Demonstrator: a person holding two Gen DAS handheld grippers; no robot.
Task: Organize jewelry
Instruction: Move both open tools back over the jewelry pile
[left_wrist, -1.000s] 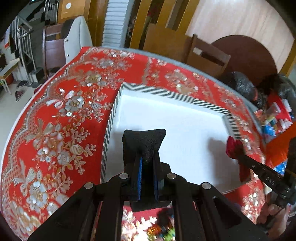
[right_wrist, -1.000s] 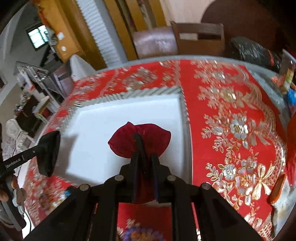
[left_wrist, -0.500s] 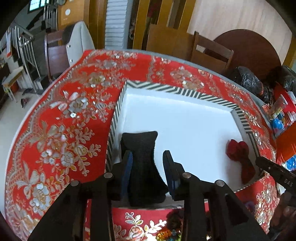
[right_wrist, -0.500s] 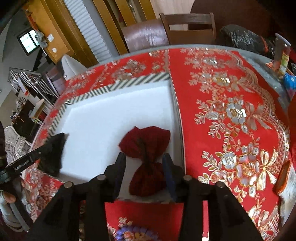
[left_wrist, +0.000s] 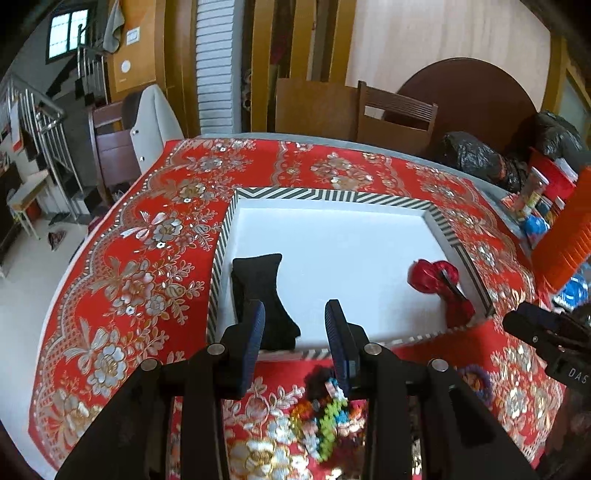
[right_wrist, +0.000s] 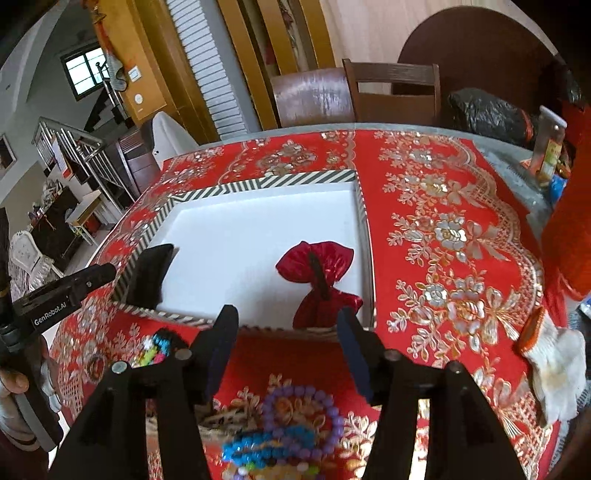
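A white tray with a striped rim (left_wrist: 295, 194) (right_wrist: 258, 182) lies on the red tablecloth. A black pouch (left_wrist: 260, 291) (right_wrist: 149, 275) lies at the tray's near left corner. A red pouch (left_wrist: 439, 284) (right_wrist: 319, 280) lies at its near right corner. My left gripper (left_wrist: 295, 332) is open and empty, just back of the tray's near rim. My right gripper (right_wrist: 286, 343) is open and empty, in front of the red pouch. Colourful bead bracelets (left_wrist: 325, 410) (right_wrist: 280, 435) lie on the cloth below the grippers.
A white glove with an orange cuff (right_wrist: 550, 354) lies at the right on the red floral tablecloth (left_wrist: 129, 258). Packets and an orange item (left_wrist: 569, 221) crowd the right edge. Chairs (left_wrist: 395, 118) stand behind the table.
Both grippers let go of their pouches, opened wide and drew back toward the near edge. The black and red pouches now lie in the tray.
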